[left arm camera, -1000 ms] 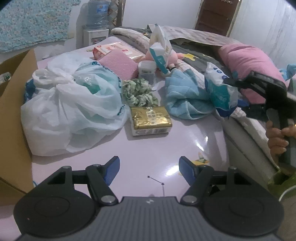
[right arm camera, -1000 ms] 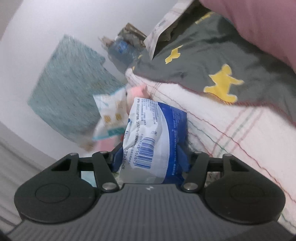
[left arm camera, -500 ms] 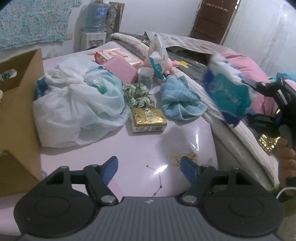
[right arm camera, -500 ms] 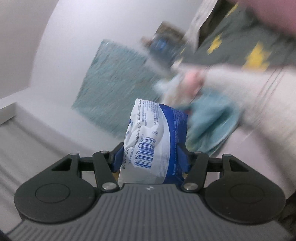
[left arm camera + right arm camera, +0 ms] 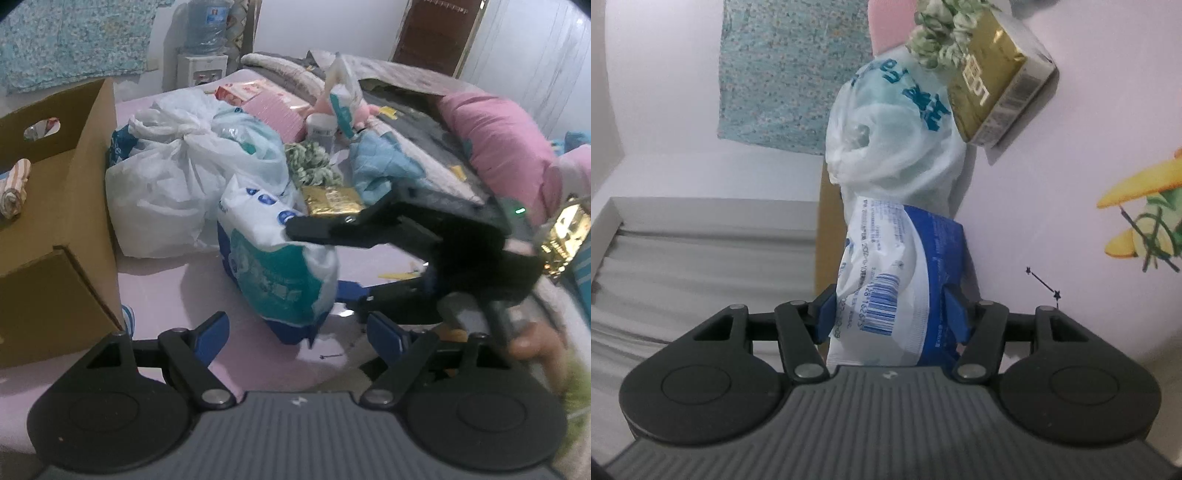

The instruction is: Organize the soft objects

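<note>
Held thing: a soft tissue pack, in blue-and-white plastic wrap, hangs just above the lilac counter, near the cardboard box.
Right gripper: jaws closed on the pack across its middle; the wrap bulges between the blue pads.
Left gripper: jaws wide, holding nothing, low over the counter.
Handling: likely light and squashy with slick film; a grip across the padded middle should hold better than one on the loose end seam.
Neighbours: tied white plastic bag and gold packet lie behind.
</note>
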`<action>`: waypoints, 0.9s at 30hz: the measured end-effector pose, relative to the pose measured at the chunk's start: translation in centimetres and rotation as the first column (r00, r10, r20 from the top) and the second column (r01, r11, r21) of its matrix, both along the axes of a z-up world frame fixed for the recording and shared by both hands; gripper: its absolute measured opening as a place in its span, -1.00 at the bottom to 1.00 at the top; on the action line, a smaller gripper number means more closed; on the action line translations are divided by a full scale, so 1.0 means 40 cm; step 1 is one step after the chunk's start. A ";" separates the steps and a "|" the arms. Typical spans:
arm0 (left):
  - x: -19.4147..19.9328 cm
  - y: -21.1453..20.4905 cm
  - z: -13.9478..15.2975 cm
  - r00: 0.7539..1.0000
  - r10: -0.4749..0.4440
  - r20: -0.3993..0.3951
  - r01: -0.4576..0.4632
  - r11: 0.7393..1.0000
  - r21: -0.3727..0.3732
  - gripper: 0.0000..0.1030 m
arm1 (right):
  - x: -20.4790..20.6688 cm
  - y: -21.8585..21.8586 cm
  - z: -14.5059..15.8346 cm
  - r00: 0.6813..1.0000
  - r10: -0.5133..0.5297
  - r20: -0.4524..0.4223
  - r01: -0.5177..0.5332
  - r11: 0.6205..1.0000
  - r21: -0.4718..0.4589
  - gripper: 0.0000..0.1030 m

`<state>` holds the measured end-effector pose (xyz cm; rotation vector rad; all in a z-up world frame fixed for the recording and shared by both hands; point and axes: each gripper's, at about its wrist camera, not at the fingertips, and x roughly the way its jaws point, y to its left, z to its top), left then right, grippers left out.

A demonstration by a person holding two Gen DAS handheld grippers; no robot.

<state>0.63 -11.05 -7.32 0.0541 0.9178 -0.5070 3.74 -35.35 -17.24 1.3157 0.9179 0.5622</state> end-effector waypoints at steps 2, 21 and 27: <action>0.015 -0.010 -0.013 1.000 -0.006 -0.003 0.006 1.000 0.008 0.58 | -0.005 -0.007 0.033 1.000 -0.010 0.024 0.012 0.997 -0.082 0.17; 0.052 -0.086 -0.074 0.993 -0.091 -0.075 0.093 0.995 0.025 0.52 | -0.071 -0.176 0.096 0.979 -0.187 0.075 0.201 0.895 -0.399 0.20; 0.065 -0.087 -0.074 0.991 -0.089 -0.100 0.090 0.996 0.002 0.52 | -0.068 -0.182 0.078 0.982 -0.176 0.066 0.188 0.924 -0.333 0.18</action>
